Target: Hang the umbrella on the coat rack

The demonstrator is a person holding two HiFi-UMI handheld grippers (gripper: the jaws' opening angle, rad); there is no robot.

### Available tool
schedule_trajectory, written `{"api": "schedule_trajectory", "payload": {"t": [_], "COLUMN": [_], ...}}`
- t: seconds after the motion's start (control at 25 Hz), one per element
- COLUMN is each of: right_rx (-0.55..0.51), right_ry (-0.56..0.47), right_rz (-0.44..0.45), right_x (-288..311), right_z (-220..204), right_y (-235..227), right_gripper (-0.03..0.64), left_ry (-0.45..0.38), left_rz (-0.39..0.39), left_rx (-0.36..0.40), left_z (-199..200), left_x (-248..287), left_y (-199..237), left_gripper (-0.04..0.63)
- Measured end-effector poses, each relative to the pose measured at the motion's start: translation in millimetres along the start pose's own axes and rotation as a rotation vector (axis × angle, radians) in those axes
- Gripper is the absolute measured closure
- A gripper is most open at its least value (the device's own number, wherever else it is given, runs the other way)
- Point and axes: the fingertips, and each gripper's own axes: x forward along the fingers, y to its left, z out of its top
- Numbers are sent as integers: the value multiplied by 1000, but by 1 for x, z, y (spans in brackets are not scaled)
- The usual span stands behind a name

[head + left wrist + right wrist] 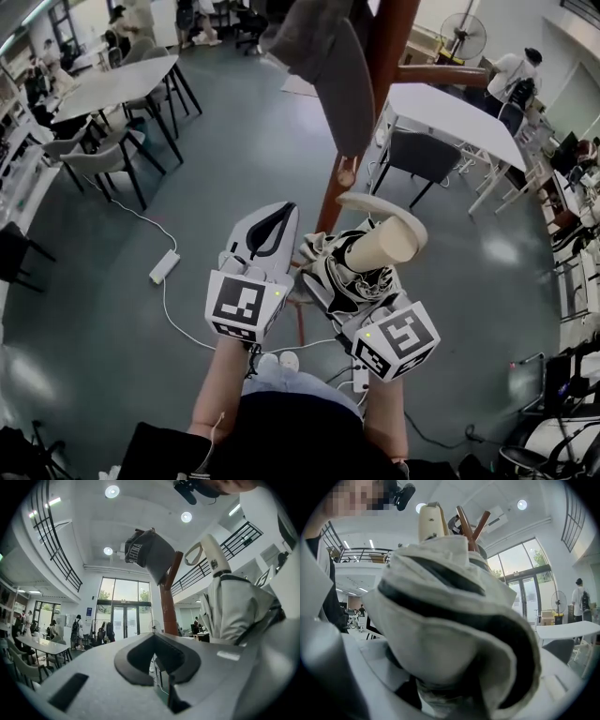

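Left claw (pixel 277 214) pressed together, empty; just right of it, right claw (pixel 349 283) pinches the folded umbrella (pixel 375 246), handle raised near the brown coat rack (pixel 384 56), which carries a cap (pixel 328 66); umbrella not yet hung; hooking remains.

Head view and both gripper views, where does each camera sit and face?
Head view: on the person's head, steeply down onto forearms, shut left tool, and right tool gripping the folded cream-and-black umbrella.
Left gripper view: on the left tool, level along its jaws toward the brown wooden coat rack with a grey cap; person's head above.
Right gripper view: on the right tool, filled by the umbrella; person's head top left.
All three show umbrella and rack.
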Motion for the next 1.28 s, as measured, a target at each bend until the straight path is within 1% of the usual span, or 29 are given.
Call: {"api": "schedule_trajectory", "payload": {"t": [0.28,0.48,0.8,0.96,1.28], "right_rx": [2,-12,24,48,49], "right_ry": [-11,-17,12,16,46], "right_rz": [31,21,-14,-23,-19], "right_x": [12,15,22,27,27], "right_z": [15,25,14,15,23], "right_y": [10,9,-7,-15,-13], "right_gripper": [270,270,270,270,270], "left_ry": [-6,-16,-25,-16,-12], "left_rz": [-24,-41,-47,-49,-61], "left_rx": [13,13,11,10,4], "left_z": [8,12,12,9,7], "left_x": [9,13,16,19,26], "left_y": [12,15,17,22,19], "left_gripper": [591,591,591,591,591]}}
